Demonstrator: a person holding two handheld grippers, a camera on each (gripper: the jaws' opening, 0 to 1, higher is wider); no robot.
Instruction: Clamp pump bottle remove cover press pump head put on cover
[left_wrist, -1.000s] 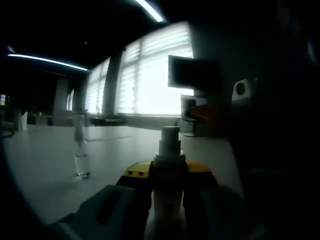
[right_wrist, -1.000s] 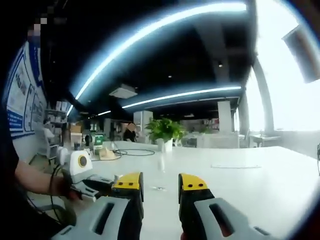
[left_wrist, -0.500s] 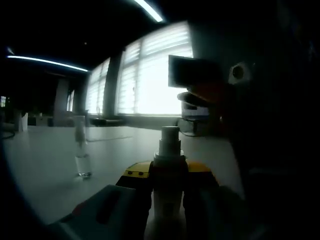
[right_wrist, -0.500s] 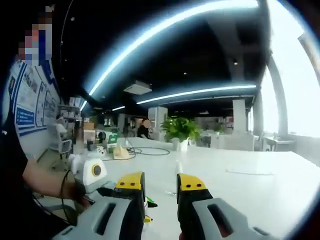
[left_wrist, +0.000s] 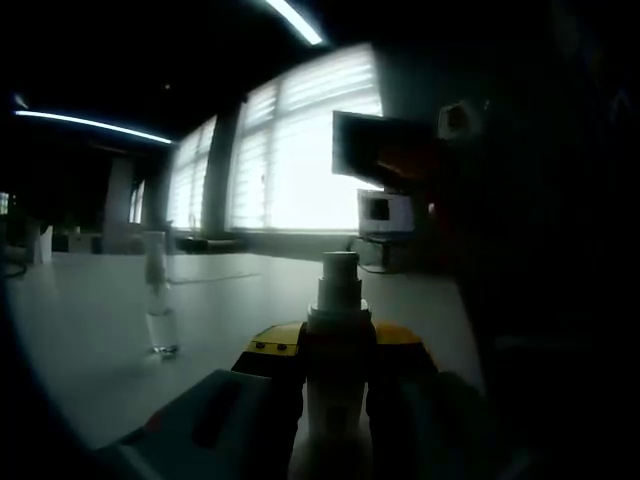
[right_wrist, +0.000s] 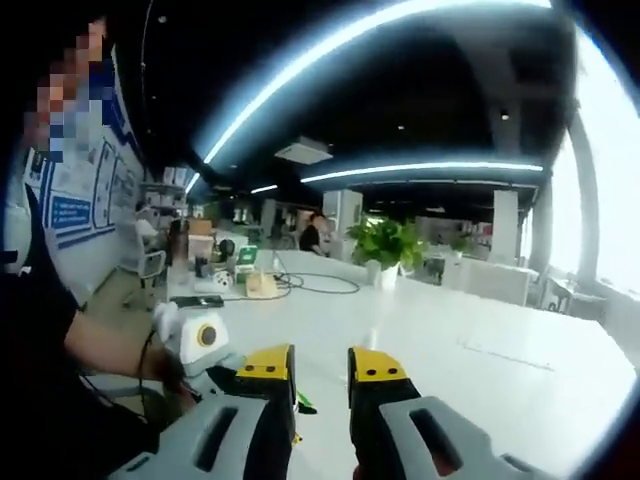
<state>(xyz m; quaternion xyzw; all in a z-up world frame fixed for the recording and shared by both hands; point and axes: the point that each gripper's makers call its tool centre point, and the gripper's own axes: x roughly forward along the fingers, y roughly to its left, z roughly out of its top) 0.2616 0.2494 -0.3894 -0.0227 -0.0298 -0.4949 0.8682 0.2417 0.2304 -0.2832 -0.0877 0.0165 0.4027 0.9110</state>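
Pump bottle (left_wrist: 337, 380) held upright, squeezed tight between the yellow-tipped jaws of the left gripper (left_wrist: 337, 362). Pump head bare on top. Clear cover (left_wrist: 159, 300) off already, standing on the white table (left_wrist: 90, 310), away to the left of the bottle. Right gripper (right_wrist: 320, 372) up in the air, jaws a little apart, holding nothing. Probably still to do: press the pump head, then put the cover back.

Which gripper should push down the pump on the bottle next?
The right gripper, probably. The left gripper is already shut on the pump bottle, holding it upright with its pump head bare. The right one holds nothing, jaws apart, so it is free to press.
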